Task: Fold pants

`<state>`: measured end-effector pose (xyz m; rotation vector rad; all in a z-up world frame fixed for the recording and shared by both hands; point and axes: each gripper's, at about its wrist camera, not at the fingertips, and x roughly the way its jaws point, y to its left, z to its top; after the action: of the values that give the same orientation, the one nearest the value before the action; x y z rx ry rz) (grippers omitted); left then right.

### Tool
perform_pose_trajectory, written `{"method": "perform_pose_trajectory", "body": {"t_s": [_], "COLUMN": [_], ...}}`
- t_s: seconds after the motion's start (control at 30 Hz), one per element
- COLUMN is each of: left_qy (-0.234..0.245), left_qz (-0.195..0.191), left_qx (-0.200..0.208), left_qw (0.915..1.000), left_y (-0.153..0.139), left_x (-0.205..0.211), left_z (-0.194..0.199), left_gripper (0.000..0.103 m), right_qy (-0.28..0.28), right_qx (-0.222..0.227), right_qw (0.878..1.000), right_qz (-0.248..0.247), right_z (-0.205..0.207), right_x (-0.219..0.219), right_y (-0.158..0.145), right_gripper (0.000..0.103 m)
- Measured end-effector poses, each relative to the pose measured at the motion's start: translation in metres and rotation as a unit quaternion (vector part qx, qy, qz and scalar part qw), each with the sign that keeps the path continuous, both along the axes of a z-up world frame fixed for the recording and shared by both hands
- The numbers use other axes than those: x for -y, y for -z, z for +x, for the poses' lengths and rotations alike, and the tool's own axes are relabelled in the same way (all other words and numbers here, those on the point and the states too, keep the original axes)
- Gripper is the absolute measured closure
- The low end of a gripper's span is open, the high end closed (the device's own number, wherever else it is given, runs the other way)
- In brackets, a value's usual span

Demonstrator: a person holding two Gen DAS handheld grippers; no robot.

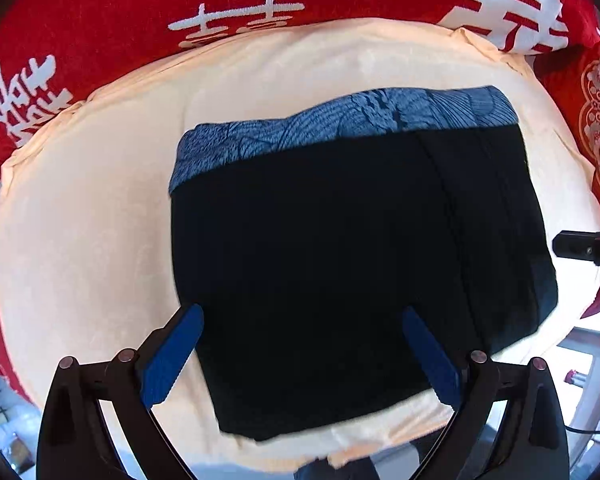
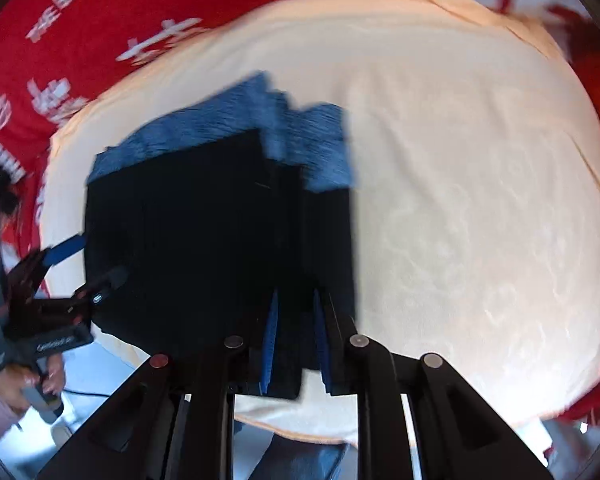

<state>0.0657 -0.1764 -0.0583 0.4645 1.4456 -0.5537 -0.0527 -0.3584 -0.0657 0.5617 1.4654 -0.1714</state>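
Left wrist view: dark pants (image 1: 340,248) lie folded on the cream cloth (image 1: 80,240), left tool (image 1: 300,356) spread wide above their near edge while right tool (image 2: 296,344) pinches their right-hand fold, apparently to turn it over.

Bright, even daylight; the left wrist view is sharp. The right wrist view is motion-blurred, worst toward 10 o'clock. Fisheye bending and dark vignette ring both edges.

Right wrist view smears the pants (image 2: 220,220); right tool (image 2: 296,332) fingertips hidden in cloth
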Motion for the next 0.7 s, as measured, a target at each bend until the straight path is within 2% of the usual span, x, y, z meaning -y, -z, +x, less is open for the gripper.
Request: {"method": "perform_pose_trajectory", "body": {"t_s": [0.13, 0.2, 0.27, 0.4, 0.53, 0.7], "left_qy": [-0.018, -0.031, -0.04, -0.059, -0.068, -0.055], "left_qz": [-0.003, -0.014, -0.018, -0.016, -0.017, -0.024], "left_qx": [-0.005, -0.009, -0.008, -0.01, -0.011, 0.005], "left_qw": [0.9998, 0.9994, 0.999, 0.9981, 0.9975, 0.9982], "left_y": [-0.023, -0.039, -0.053, -0.069, -0.079, -0.095], "left_x": [0.0, 0.001, 0.004, 0.01, 0.012, 0.011], "left_z": [-0.012, -0.019, -0.026, -0.039, -0.05, -0.057], "left_gripper": [0.003, 0.003, 0.002, 0.001, 0.001, 0.001], "right_qy": [0.024, 0.02, 0.012, -0.021, -0.056, -0.06], "right_qx": [-0.019, -0.027, -0.027, -0.021, -0.015, -0.012], "right_qw": [0.999, 0.999, 0.999, 1.0, 0.998, 0.997], "right_qz": [0.011, 0.009, 0.011, 0.01, -0.008, -0.055], "right_z": [-0.02, -0.027, -0.035, -0.041, -0.045, -0.048], "right_x": [0.015, 0.015, 0.016, 0.004, -0.008, -0.021], "right_y": [-0.01, -0.017, -0.025, -0.042, -0.056, -0.068], "right_gripper": [0.081, 0.074, 0.061, 0.05, 0.025, 0.018]}}
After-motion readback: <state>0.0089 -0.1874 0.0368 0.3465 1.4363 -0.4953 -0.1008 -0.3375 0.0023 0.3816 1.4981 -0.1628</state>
